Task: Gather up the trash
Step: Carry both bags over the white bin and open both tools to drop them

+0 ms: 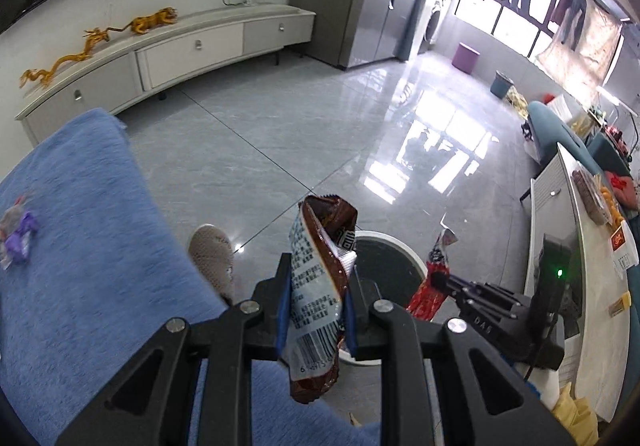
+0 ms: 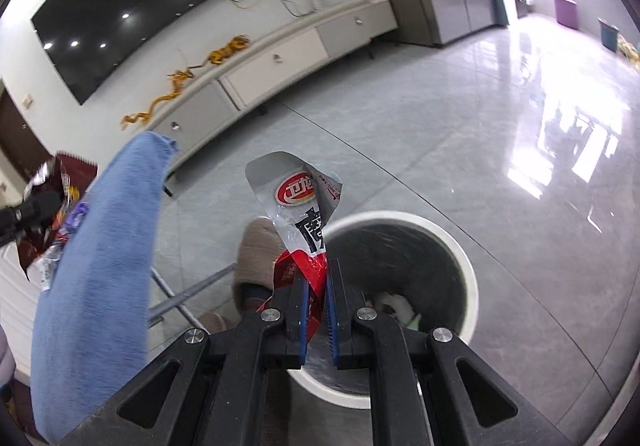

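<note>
While the left tool (image 1: 316, 302) clamps a crumpled brown-and-blue barcoded snack wrapper (image 1: 318, 286), the right tool (image 2: 318, 310) pinches a red-and-silver foil wrapper (image 2: 304, 222) printed with Chinese characters, both above the round white-rimmed waste bin (image 2: 468, 270) at 12 o'clock; its contents are blurred.

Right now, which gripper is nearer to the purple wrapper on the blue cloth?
Left. The left gripper is beside the blue cloth where the purple wrapper lies; the right gripper is over the bin.
</note>
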Tool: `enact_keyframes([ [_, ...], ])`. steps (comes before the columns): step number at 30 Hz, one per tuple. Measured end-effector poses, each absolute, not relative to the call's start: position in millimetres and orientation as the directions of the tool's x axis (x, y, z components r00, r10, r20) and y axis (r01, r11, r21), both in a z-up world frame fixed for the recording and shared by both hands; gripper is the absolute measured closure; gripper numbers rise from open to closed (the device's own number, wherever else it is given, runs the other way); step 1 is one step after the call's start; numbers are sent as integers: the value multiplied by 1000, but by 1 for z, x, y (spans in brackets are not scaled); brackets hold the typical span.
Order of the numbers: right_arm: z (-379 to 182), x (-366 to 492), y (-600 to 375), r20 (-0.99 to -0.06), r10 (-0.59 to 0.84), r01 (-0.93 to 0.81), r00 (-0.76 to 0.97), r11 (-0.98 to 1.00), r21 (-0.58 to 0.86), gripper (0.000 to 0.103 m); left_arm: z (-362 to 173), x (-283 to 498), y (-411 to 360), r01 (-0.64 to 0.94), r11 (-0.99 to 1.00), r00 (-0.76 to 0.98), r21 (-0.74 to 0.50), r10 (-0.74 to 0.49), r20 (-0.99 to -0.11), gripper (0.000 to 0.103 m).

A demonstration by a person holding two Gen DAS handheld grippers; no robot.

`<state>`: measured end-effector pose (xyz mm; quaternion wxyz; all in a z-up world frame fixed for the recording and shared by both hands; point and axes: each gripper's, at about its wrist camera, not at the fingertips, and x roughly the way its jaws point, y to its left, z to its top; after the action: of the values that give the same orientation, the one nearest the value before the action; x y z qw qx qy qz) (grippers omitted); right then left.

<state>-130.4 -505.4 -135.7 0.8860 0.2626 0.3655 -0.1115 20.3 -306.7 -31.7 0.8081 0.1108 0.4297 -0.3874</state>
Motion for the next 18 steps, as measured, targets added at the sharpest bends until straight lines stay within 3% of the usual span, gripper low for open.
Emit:
enact_keyframes([
  [10, -178, -128, -535, -774, -25, 477, 633, 800, 365, 94, -64, 25, -385, 730, 641, 201, -237, -533, -822, 82],
  [11, -182, -127, -536, -781, -30, 483, 624, 800, 356, 94, -67, 27, -388, 726, 639, 181, -256, -537, -824, 79],
  [13, -188, -126, -538, -793, -37, 499, 609, 794, 346, 94, -71, 29, -396, 718, 637, 163, -281, -546, -821, 64],
  [15, -195, -126, -541, -805, -48, 520, 591, 786, 334, 83, -75, 33, -399, 707, 646, 167, -289, -549, -819, 45],
  [16, -198, -127, -542, -811, -57, 528, 583, 784, 325, 73, -77, 35, -400, 701, 648, 162, -298, -552, -818, 44],
  [18, -201, -129, -545, -820, -66, 544, 569, 778, 315, 69, -82, 40, -398, 692, 650, 148, -314, -553, -820, 44],
])
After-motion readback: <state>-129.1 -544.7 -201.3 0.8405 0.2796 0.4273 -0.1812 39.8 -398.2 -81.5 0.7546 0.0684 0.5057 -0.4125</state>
